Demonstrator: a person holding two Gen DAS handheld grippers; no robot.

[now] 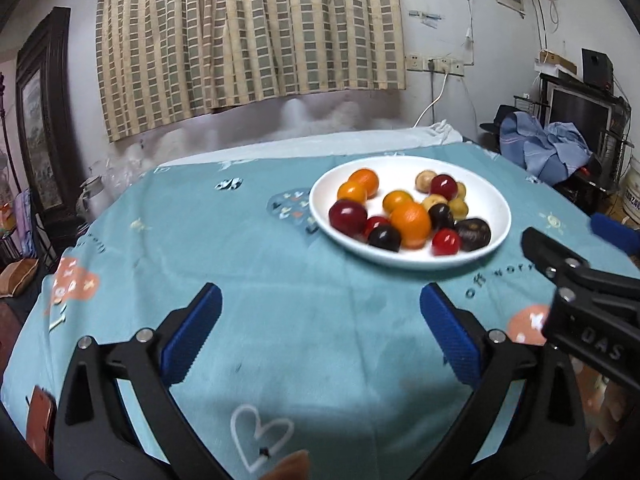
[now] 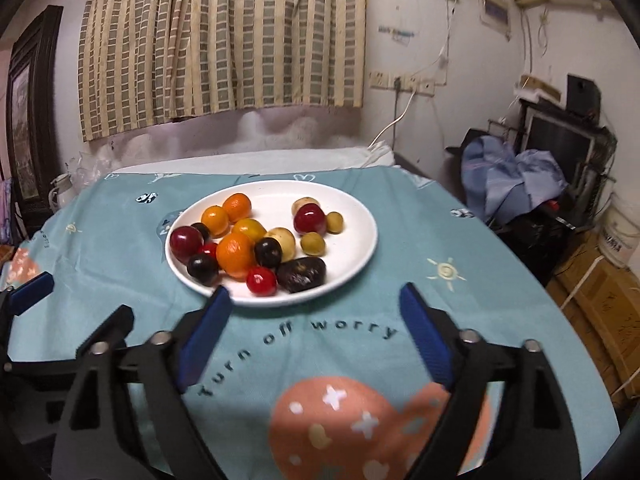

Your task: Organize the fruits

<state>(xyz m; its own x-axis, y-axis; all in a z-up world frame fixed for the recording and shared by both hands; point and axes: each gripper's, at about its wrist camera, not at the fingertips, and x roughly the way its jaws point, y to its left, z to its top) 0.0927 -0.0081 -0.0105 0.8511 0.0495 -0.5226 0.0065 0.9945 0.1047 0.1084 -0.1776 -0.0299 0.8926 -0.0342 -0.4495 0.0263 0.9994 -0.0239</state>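
A white plate (image 1: 484, 184) sits on the teal tablecloth, at the right in the left wrist view and at the centre in the right wrist view (image 2: 356, 216). It holds several mixed fruits: oranges (image 2: 235, 255), red plums (image 2: 186, 243), dark plums (image 2: 301, 274), a small red tomato (image 2: 261, 281) and yellow-green fruits (image 2: 313, 243). My left gripper (image 1: 320, 300) is open and empty, above the cloth left of and in front of the plate. My right gripper (image 2: 314, 300) is open and empty, just in front of the plate's near rim; it also shows in the left wrist view (image 1: 568, 240).
The teal tablecloth (image 2: 460, 240) with printed text and cartoon figures covers the table. A checked curtain (image 1: 248, 40) hangs on the back wall. Blue clothes (image 2: 516, 176), a monitor and boxes stand to the right. A dark framed picture (image 1: 40, 120) is at the left.
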